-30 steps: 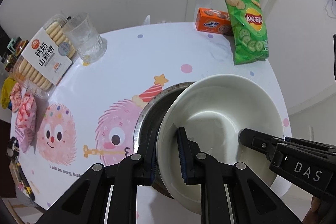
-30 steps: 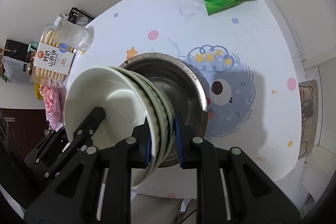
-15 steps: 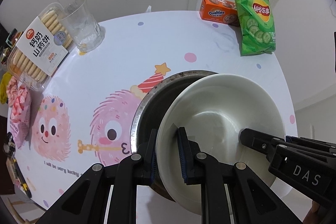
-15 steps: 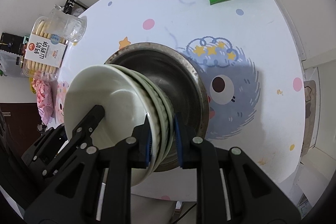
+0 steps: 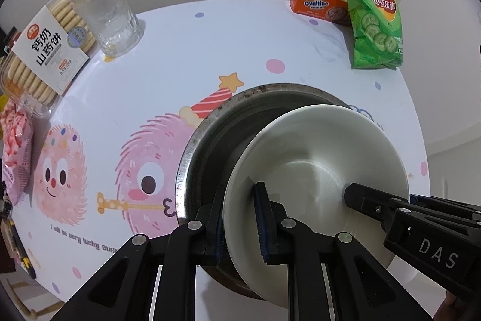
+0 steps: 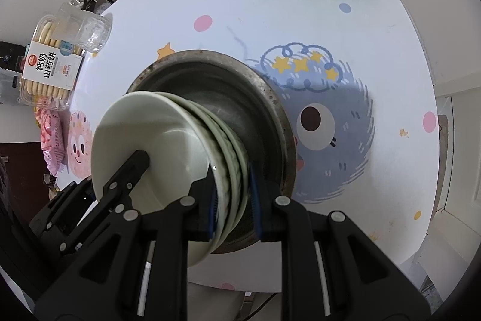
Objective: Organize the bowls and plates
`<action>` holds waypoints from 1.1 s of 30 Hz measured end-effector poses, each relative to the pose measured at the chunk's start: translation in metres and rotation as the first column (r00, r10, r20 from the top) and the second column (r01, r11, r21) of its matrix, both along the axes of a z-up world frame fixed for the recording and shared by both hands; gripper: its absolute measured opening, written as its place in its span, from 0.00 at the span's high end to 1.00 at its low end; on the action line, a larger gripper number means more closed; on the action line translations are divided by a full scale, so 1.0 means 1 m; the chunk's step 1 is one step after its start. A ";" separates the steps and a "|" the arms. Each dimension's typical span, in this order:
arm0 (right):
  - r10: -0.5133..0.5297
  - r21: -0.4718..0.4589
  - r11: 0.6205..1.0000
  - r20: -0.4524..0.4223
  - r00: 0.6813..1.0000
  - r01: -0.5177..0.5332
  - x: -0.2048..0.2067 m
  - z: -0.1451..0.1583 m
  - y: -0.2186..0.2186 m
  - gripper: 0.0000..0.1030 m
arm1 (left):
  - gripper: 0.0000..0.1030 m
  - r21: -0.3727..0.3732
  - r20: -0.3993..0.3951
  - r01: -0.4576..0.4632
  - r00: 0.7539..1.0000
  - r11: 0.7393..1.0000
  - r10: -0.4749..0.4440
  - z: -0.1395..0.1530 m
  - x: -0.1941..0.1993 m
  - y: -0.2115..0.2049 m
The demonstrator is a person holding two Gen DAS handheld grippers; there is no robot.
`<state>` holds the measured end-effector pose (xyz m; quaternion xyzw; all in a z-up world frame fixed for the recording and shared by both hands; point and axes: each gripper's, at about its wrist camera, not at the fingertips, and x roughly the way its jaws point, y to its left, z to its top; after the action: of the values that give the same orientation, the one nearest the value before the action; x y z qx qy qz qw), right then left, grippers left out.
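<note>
We hold a stack of nested pale ceramic bowls (image 6: 168, 149) tilted on edge above a large round, worn metal basin (image 5: 228, 122) that sits on the white round tabletop (image 5: 186, 50) with its cartoon-monster print. Our left tongs (image 5: 239, 218) pinch the rim of the stack, one blue-padded finger inside the white innermost bowl and the other behind it, on the basin side. Our right tongs (image 6: 233, 197) clamp the opposite rim, and from that wrist's view we count several ribbed greenish rims pressed between the pads (the exact number is hard to tell). Each pair of tongs shows up in the other's view, reaching into the bowl. We cannot tell whether the stack touches the basin. Near the far edge of the tabletop lie an orange Ovaltine box (image 5: 320, 3) and a green Lay's crisp bag (image 5: 372, 20), touching each other; to the left stand a clear drinking glass (image 5: 109, 17) and a plastic tray of biscuits (image 5: 42, 47).
</note>
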<state>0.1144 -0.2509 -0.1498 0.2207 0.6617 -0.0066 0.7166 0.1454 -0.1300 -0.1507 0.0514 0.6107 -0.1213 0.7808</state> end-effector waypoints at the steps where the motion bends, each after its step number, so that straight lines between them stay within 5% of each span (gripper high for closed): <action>1: 0.001 -0.001 1.000 -0.004 1.000 -0.001 0.000 -0.001 0.000 0.79 | 0.83 -0.003 -0.005 -0.003 1.000 1.000 0.003 -0.002 0.000 0.000; 21: -0.019 0.010 1.000 -0.024 1.000 0.019 0.005 -0.009 0.000 0.77 | 0.78 0.025 0.006 -0.014 1.000 1.000 0.014 -0.006 0.004 -0.003; 23: -0.030 0.025 0.999 -0.033 0.999 0.031 0.007 -0.008 -0.001 0.73 | 0.73 0.012 0.001 -0.011 1.000 1.000 0.011 -0.005 0.005 -0.003; 25: -0.029 0.039 0.999 -0.011 1.000 0.030 0.007 -0.003 -0.001 0.63 | 0.52 0.011 0.014 -0.031 0.999 0.999 0.031 0.000 0.006 0.000; 27: -0.030 0.024 0.999 0.013 0.999 0.030 0.007 0.005 -0.002 0.44 | 0.41 0.004 0.033 -0.063 0.997 0.998 0.063 0.006 0.008 0.006; 33: -0.081 0.013 0.997 0.089 0.993 0.080 0.000 0.024 -0.021 0.40 | 0.36 -0.029 0.078 -0.119 0.990 0.992 0.121 0.029 0.010 0.027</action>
<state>0.1148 -0.2717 -0.1253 0.2504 0.6196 -0.0225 0.7436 0.1556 -0.1030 -0.1216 0.0099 0.5795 -0.0793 0.8111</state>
